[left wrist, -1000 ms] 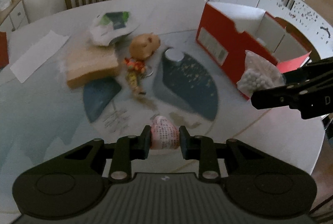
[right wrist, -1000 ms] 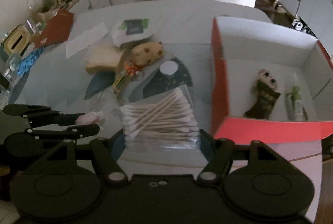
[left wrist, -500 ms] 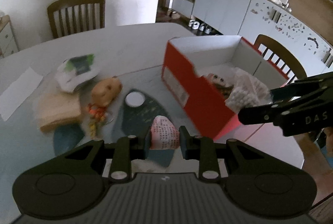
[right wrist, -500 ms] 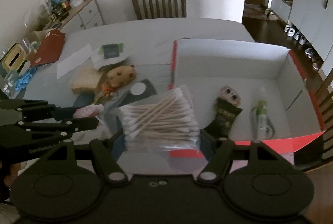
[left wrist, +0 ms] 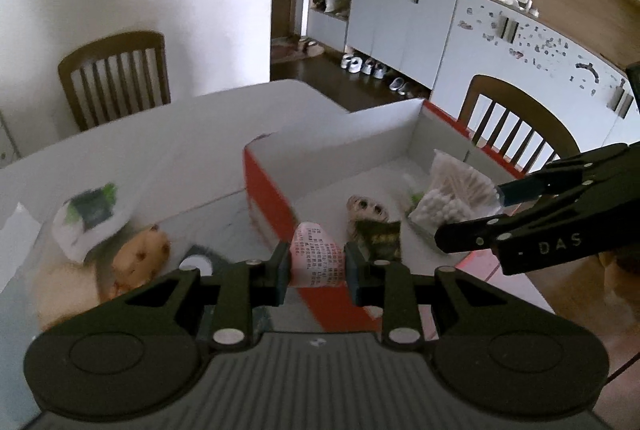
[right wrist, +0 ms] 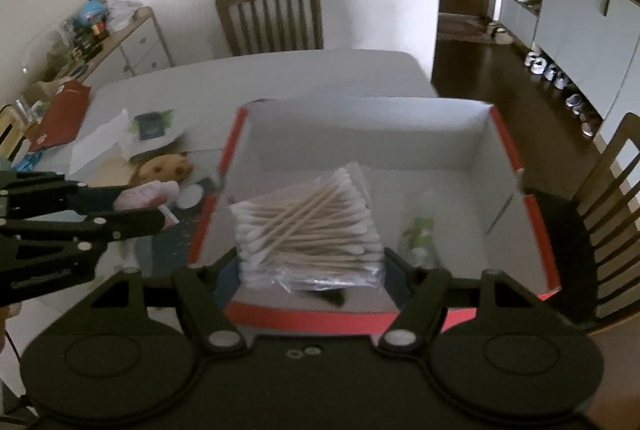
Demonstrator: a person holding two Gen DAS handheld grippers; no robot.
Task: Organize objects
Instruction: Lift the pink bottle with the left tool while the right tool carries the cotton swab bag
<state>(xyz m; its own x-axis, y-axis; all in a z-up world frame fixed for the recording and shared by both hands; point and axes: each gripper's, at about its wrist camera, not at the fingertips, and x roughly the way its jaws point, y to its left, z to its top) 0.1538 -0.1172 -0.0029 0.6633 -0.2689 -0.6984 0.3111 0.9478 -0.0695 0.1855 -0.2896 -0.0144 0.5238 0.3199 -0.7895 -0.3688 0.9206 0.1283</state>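
My left gripper (left wrist: 316,266) is shut on a small pink printed packet (left wrist: 317,259) and holds it above the near left wall of the red box (left wrist: 268,190). My right gripper (right wrist: 310,270) is shut on a clear bag of cotton swabs (right wrist: 308,226) and holds it over the box's white inside (right wrist: 452,158). The swab bag also shows in the left wrist view (left wrist: 452,194). A small doll with a dark body (left wrist: 372,222) and a green and clear item (right wrist: 418,234) lie in the box.
On the table (left wrist: 160,134) left of the box lie a brown spotted plush (left wrist: 140,258), a white and green pouch (left wrist: 90,218), a tan sponge-like block (left wrist: 64,294), a white round lid (left wrist: 195,264) and paper (right wrist: 100,142). Wooden chairs (right wrist: 272,18) stand around the table.
Both grippers rose and moved right toward the box with their loads. The swab bag went from above the table to over the box; the pink packet reached the box's near left wall.
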